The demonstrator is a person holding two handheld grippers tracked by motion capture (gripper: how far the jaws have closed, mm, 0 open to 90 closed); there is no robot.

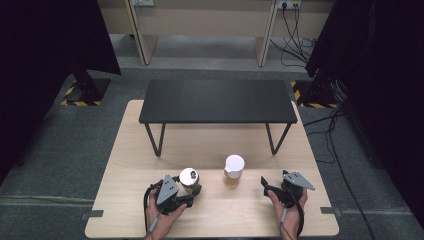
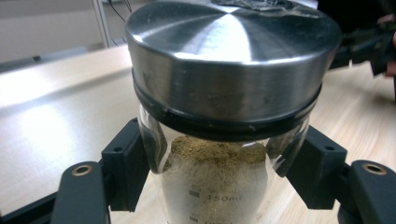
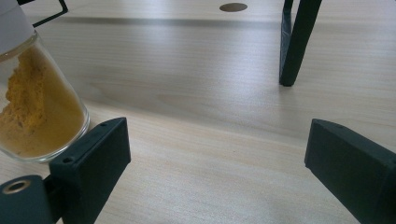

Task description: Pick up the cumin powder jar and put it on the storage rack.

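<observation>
Steel-lidded jar (image 2: pixel 219 140) sits clenched between the left gripper (image 2: pixel 219 172) jaws (right gripper (image 3: pixel 215 154) released).

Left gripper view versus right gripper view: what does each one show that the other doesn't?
The left gripper view alone shows a steel-lidded jar of brownish powder, held between the left tongs just under its lid. The right gripper view alone shows a jar of yellow powder beside the open, empty right tongs, plus a black shelf leg. Both show the pale wooden table.
</observation>
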